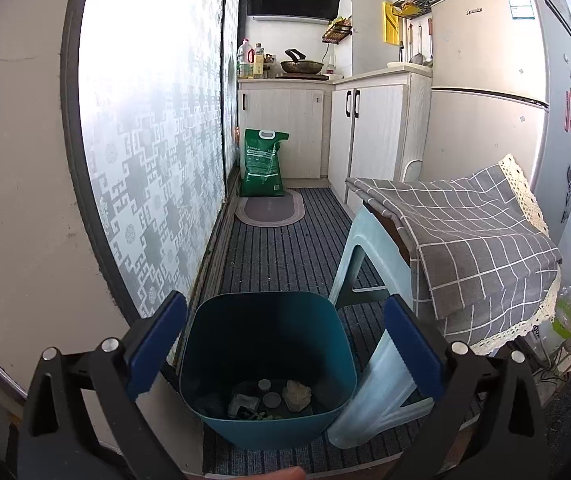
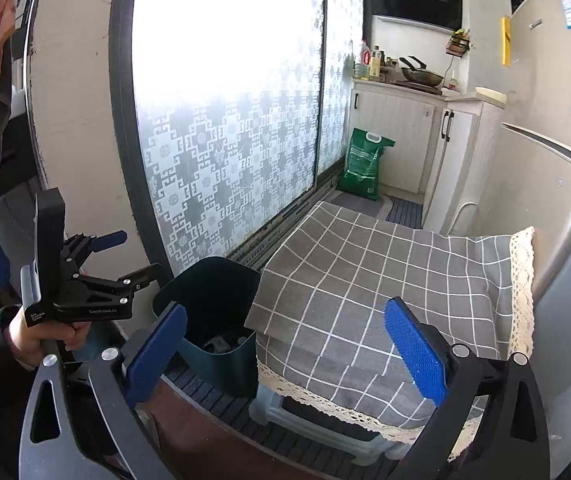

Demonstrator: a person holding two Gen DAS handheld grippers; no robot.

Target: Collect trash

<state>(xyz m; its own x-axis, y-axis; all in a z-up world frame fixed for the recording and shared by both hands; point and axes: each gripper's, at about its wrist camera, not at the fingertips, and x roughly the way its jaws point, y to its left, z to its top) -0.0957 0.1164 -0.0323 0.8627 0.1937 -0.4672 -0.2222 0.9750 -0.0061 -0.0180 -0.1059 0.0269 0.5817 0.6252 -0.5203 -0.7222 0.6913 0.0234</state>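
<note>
The left tool (image 1: 285, 344) hangs over the teal trash bin (image 1: 268, 364), its blue pads (image 1: 156, 346) spread wide apart with nothing between them; seen from the left wrist, the bin's open mouth sits squarely in the gap between the two pads, lower than the fingertips and not touched by either. At the bottom of the bin lie a crumpled pale wad (image 1: 296, 395), two small round grey caps (image 1: 271, 400) and some darker scraps too dim to name.

The bin stands on the striped floor mat (image 1: 285, 248), beside the patterned glass door (image 1: 153, 152) on one side and pressed close to a pale plastic stool (image 1: 381, 380) on the other; a grey checked cloth (image 1: 473, 248) with a lace edge drapes over the stool's top.

The right tool (image 2: 285, 350) is likewise fully open and holds nothing; it hovers above the checked cloth, and from the right wrist the bin (image 2: 209, 300) sits ahead and to the left, partly behind the left pad (image 2: 156, 354), apart from it. The same view shows the left tool (image 2: 125, 260) from the side, gripped by a hand (image 2: 41, 334), poised above and left of the bin's rim.

Further back, a green bag (image 1: 263, 164) leans against the white cabinets (image 1: 365, 136), with a fridge (image 1: 489, 92) to the right.
</note>
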